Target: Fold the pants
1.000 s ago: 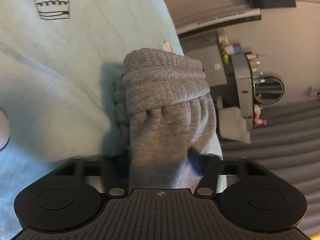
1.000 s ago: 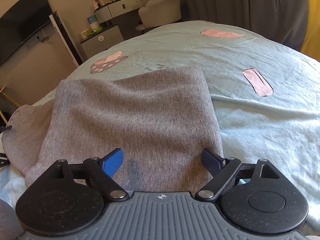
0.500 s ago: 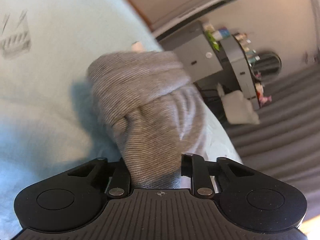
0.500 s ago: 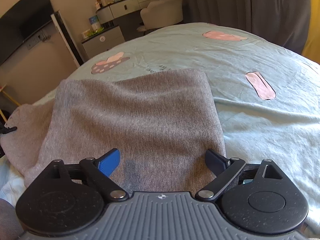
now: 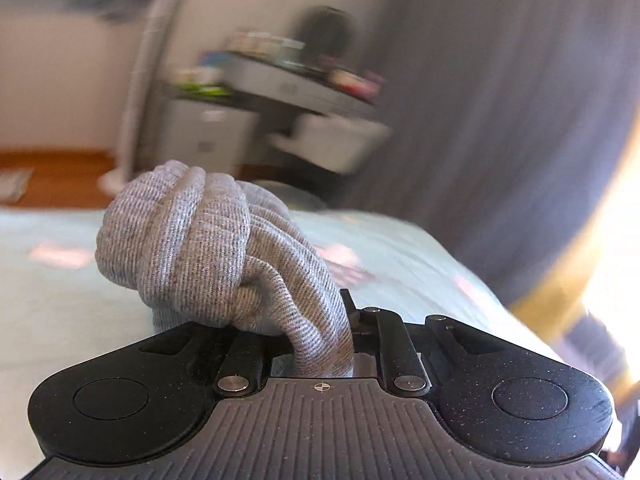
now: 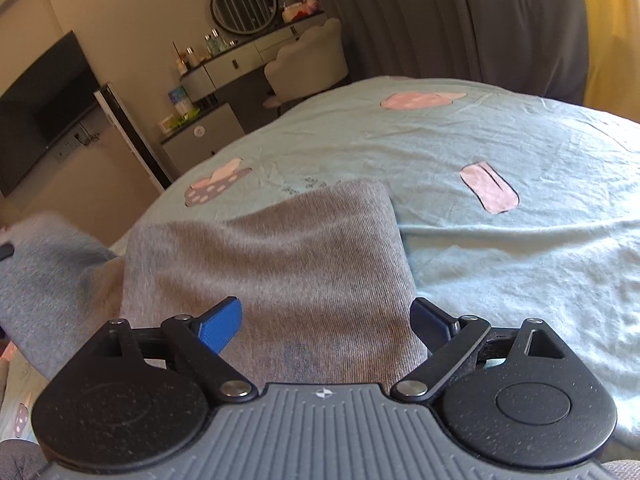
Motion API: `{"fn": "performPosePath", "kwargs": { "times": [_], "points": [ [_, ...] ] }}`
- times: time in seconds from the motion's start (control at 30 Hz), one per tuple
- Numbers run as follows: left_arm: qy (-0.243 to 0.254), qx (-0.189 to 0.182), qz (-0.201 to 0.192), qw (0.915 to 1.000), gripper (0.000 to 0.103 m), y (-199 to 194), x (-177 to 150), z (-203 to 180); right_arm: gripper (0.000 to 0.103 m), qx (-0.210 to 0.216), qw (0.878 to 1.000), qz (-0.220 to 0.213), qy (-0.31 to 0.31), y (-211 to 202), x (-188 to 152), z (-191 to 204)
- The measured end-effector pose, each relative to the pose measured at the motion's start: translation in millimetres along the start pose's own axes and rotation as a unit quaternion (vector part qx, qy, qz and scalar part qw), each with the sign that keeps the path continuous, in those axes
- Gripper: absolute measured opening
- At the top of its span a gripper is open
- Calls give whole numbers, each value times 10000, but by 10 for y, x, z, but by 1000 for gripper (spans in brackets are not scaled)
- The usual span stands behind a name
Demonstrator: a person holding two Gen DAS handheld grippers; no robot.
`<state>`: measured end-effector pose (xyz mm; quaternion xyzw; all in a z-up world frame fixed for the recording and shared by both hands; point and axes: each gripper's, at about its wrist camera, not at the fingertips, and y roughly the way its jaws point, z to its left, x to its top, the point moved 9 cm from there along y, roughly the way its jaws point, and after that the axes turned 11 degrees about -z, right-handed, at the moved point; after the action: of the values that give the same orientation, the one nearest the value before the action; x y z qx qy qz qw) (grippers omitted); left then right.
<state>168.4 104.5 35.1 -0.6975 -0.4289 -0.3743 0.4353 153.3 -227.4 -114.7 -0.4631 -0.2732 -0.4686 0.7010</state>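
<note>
The grey pants (image 6: pixel 280 248) lie folded on the light blue bedsheet (image 6: pixel 500 280), directly under my right gripper (image 6: pixel 326 320). Its jaws stand wide open, with one blue pad (image 6: pixel 220 326) over the cloth and the other at its right edge, neither pressing. A blurred part of the pants (image 6: pixel 48 264) rises at the left. In the left wrist view a bunched end of the pants (image 5: pixel 192 240) sticks up above the bed (image 5: pixel 60 320). My left gripper (image 5: pixel 320 320) is closing tight on this fabric, which hides the fingertips.
Beyond the bed stand a dresser (image 6: pixel 240 68) with bottles and a round mirror, a pale chair (image 6: pixel 312 64), a small cabinet (image 6: pixel 200 136) and a wall television (image 6: pixel 40 104). Grey curtains (image 6: pixel 460 12) hang at the back right.
My left gripper closed on the bunched pants end, rolled and lifted it off the sheet; its view now swings blurred toward the room. The right gripper opened slightly and barely shifted.
</note>
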Motion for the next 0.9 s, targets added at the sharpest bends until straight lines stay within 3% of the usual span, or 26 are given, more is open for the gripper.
{"fn": "performPosePath", "kwargs": {
  "times": [0.07, 0.17, 0.23, 0.37, 0.47, 0.57, 0.73, 0.77, 0.87, 0.9],
  "points": [
    [496, -419, 238, 9976, 16, 107, -170, -468, 92, 33, 10000, -49, 9, -32, 12, 11],
    [1103, -725, 684, 9889, 17, 323, -574, -996, 92, 76, 9999, -128, 47, -87, 36, 13],
    [1426, -659, 993, 9826, 19, 465, -895, -1215, 92, 82, 9998, -169, 96, -113, 48, 2],
    [2308, -294, 1498, 9609, 40, 640, -1372, -1529, 92, 120, 9996, -172, 188, -132, 51, -15],
    [2900, -239, 1374, 9468, 56, 593, -1466, -1642, 92, 163, 9995, -162, 214, -132, 51, -17],
    [3398, -83, 1267, 9319, 58, 437, -1484, -1753, 92, 177, 9993, -140, 292, -109, 49, -37],
    [4517, 64, 882, 8878, 60, 348, -1555, -1884, 92, 166, 9987, -137, 459, -88, 48, -90],
    [4599, 48, 875, 8836, 61, 346, -1587, -1901, 92, 160, 9986, -142, 489, -85, 53, -101],
    [4541, -201, 914, 8860, 62, 332, -1691, -1964, 92, 122, 9982, -147, 573, -72, 59, -137],
    [4610, -270, 889, 8825, 63, 333, -1732, -1995, 92, 117, 9981, -143, 595, -77, 56, -142]
  ]
}}
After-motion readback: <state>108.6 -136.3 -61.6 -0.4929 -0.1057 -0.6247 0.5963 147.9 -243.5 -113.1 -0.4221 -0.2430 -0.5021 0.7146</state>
